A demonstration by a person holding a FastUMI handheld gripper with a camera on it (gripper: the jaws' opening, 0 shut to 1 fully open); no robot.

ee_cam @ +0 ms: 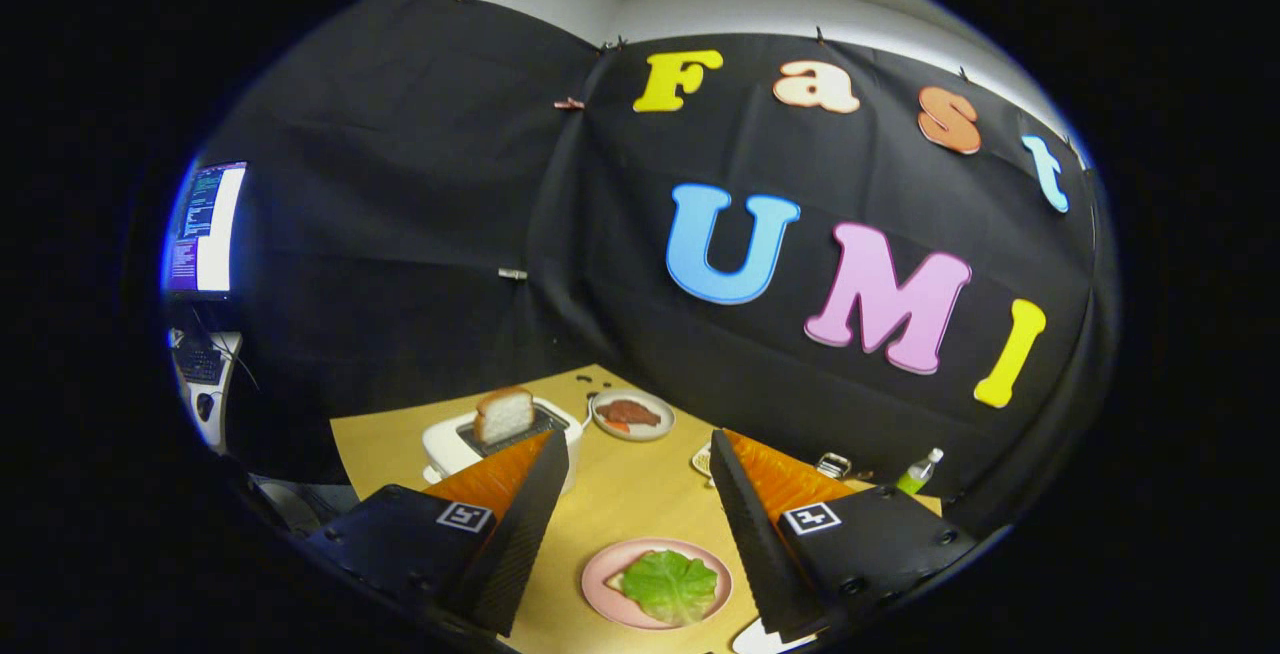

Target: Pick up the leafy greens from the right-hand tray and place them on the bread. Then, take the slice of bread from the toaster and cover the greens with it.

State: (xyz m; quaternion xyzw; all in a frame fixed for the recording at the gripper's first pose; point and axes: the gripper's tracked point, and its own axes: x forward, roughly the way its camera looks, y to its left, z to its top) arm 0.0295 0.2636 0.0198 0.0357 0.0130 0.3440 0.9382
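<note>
Gripper view: I've got the wooden table [640,494] under me, black cloth booth wall [420,234] behind it. Monitor [205,226] lit on a side desk beyond the table's edge; not reading it.

Gripper [636,449] is up off the table, jaws released, wide apart, nothing between the fingers [520,524]. No contact with anything I can see.

White toaster [500,446] sits just ahead of one finger, partly hidden by its tip. Slice of bread [503,414] stands upright in the slot, top half sticking out.

Pink plate [612,602] lies on the table below the gap between the fingers, close in. Leafy greens [670,586] are lying flat on it. A pale corner of bread [616,583] shows beside the leaf, so I read the greens as resting on the bread, on that plate. Leaf covers most of it.

Further out, beyond the fingertips, a grey plate [604,418] with a reddish-brown piece of food [630,413] on it, beside the toaster, not touching.

Small stuff near the far table edge by the cloth: a metal clip-like item [833,464], can't tell what it is, and a small bottle [918,472] with green contents, tilted in this lens. A light tray edge [702,458] peeks out behind the other fingertip; contents hidden.
</note>
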